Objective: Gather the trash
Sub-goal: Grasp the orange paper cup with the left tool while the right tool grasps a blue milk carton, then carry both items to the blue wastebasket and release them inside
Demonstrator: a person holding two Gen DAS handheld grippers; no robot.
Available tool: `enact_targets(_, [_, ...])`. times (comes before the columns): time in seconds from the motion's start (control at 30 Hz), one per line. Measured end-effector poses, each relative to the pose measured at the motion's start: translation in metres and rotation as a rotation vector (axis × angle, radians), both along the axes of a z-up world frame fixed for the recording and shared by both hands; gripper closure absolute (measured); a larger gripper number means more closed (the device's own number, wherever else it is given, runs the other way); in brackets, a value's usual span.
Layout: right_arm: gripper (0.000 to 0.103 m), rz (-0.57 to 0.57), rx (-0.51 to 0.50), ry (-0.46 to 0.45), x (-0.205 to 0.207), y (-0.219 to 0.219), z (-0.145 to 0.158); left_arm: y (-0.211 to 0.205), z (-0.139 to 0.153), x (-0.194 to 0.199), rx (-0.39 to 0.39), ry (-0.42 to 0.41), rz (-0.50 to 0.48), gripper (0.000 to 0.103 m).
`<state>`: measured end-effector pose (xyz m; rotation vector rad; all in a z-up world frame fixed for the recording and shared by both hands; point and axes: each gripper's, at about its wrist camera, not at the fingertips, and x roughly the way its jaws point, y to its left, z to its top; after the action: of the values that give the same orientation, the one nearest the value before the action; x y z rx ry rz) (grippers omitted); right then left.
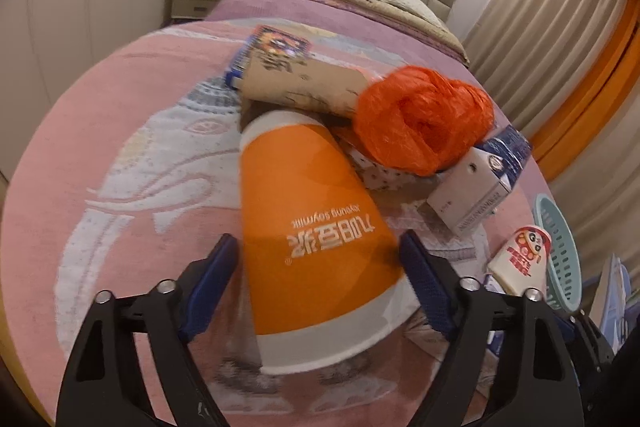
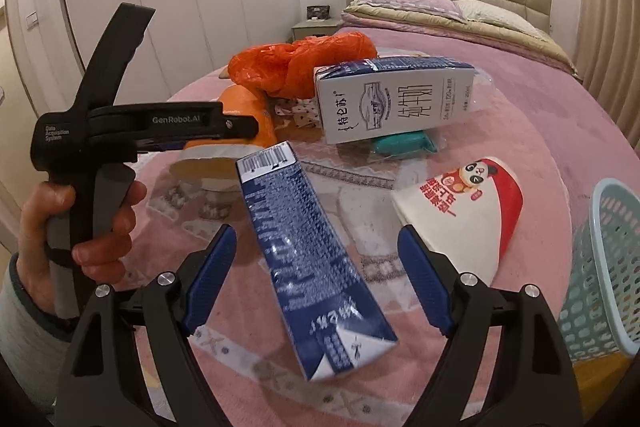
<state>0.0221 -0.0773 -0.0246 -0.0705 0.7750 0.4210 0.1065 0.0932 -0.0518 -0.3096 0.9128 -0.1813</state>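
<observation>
Left wrist view: the left gripper (image 1: 320, 259) is spread, its jaws straddling the orange cup (image 1: 316, 231), which lies on its side on the bed (image 1: 120, 167). The blue pads look just clear of the cup wall, so I judge nothing is pinched yet. The cup's long axis runs away from the gripper, rim toward the camera, base toward the orange plastic bag (image 1: 424, 119) just beyond it. The step in hand looks like the approach; the next move calls for closing on the cup.

Right wrist view: the right gripper (image 2: 316, 255) is likewise spread, with the blue carton (image 2: 308, 259) lying between its jaws, apparently untouched. The carton's long axis runs diagonally, folded gable end toward the camera, barcode end toward the orange cup. The teal basket (image 2: 600, 267), right of the carton, seems the likely destination.
</observation>
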Motion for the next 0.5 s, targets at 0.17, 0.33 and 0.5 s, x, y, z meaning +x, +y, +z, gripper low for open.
enact_targets(0.17, [0.056, 0.018, 0.019, 0.045, 0.007, 0.002, -0.007, -0.01, -0.006, 0.001, -0.014, 0.017, -0.01, 0.035])
enact_targets(0.33, [0.069, 0.014, 0.027, 0.042, -0.002, -0.003, -0.008, -0.018, 0.002, -0.015, 0.057, -0.028, -0.007, 0.048])
enact_targets(0.5, [0.069, -0.013, 0.033, -0.003, -0.016, -0.01, 0.001, -0.021, 0.018, -0.037, 0.112, -0.09, -0.018, 0.061])
